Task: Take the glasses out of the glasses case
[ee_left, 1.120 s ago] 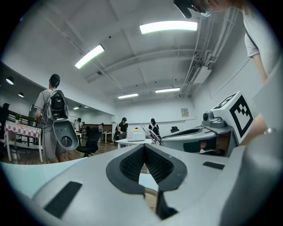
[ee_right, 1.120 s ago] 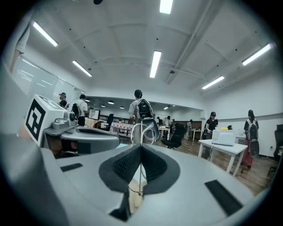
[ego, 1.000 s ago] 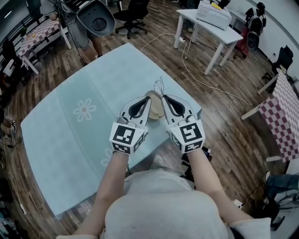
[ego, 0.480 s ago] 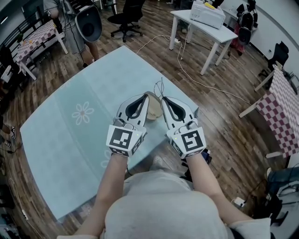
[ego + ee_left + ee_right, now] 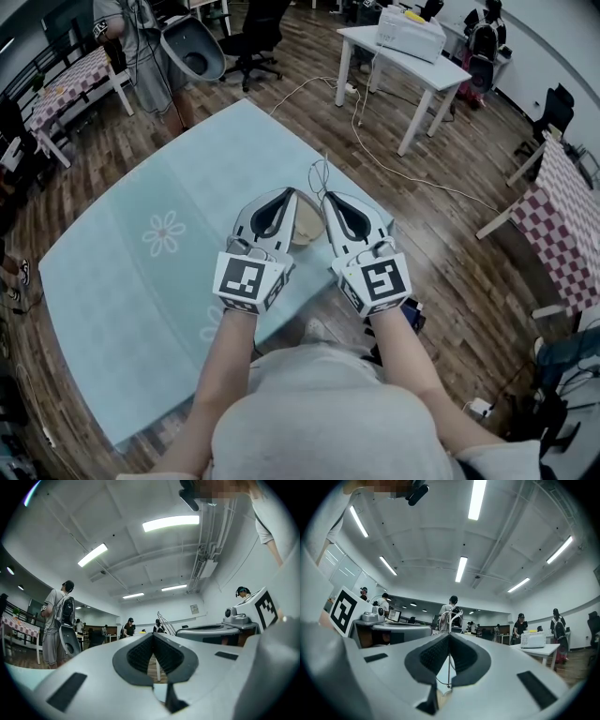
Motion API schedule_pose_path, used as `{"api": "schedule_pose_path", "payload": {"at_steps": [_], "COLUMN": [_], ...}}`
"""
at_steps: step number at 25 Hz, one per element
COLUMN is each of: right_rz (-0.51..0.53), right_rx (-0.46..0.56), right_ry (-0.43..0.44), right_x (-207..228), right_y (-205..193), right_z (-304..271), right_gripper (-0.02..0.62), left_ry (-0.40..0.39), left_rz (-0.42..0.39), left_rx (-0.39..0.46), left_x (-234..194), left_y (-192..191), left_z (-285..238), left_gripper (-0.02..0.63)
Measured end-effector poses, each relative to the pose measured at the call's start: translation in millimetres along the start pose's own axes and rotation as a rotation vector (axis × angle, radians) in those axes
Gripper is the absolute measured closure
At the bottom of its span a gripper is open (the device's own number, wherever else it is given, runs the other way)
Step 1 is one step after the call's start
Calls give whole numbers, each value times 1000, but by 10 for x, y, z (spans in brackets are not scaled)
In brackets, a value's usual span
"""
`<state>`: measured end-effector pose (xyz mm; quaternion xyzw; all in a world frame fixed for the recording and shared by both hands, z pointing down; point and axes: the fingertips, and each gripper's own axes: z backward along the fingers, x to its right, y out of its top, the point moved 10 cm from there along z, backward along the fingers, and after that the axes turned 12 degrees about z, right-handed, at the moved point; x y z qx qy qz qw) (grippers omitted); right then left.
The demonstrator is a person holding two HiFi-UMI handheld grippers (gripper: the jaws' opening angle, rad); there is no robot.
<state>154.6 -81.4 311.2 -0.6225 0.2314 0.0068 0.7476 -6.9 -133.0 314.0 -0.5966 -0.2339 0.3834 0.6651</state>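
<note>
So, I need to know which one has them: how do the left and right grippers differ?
Hold: the right gripper is shut on the glasses, and their thin wire frame sticks up past its tips. The left gripper is shut on nothing.
Marker: the left gripper's square marker pattern differs from the right gripper's.
Shared: both have their jaws closed and sit side by side, flanking the glasses case.

The pale blue surface [image 5: 131, 281] lies open to the left of and beyond both grippers, whereas the narrow gap between the left gripper [image 5: 289, 193] and the right gripper [image 5: 325, 197] is filled by the glasses case [image 5: 308, 221], with thin glasses [image 5: 320, 172] rising above the right one's tip.
</note>
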Motion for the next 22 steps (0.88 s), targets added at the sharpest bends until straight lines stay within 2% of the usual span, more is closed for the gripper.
{"api": "schedule_pose_path", "payload": {"at_steps": [22], "right_rz": [-1], "right_rx": [-10], "right_ry": [1], "right_x": [-55], "right_y": [31], "right_z": [-180], "right_gripper": [584], "left_ry": [19], "left_rz": [23], "left_rx": [38], "left_x": [-72], "left_y": [50], "left_z": [-60], "left_gripper": [598]}}
